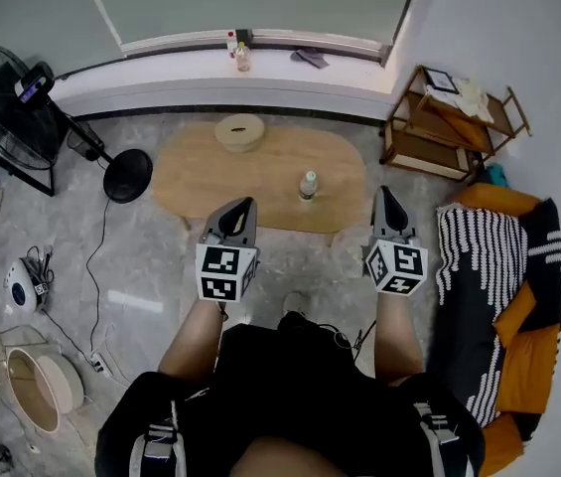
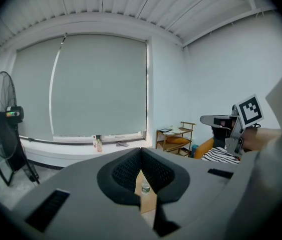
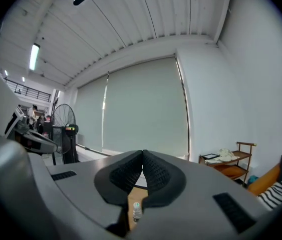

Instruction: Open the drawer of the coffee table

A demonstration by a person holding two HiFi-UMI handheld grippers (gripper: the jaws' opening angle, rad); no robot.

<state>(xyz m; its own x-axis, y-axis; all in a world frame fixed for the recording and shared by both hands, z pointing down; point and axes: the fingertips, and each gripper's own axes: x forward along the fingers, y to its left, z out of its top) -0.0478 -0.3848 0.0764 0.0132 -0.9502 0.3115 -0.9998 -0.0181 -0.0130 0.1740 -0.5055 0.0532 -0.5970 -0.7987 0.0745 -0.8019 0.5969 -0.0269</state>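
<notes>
Matt light-wood coffee table (image 1: 201,172) on glossy marble-look floor (image 1: 151,251), with a probably plastic bottle (image 1: 307,185).

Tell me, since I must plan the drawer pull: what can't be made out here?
Drawer: the head view looks steeply down on the coffee table; its top hides any drawer front or handle.
Table in the gripper views: the left gripper and right gripper cover all but a sliver with the bottle.
Bottle's label: too small everywhere.

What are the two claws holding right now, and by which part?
Nothing. The left claw and the right claw are both shut and empty; neither touches the coffee table.
</notes>
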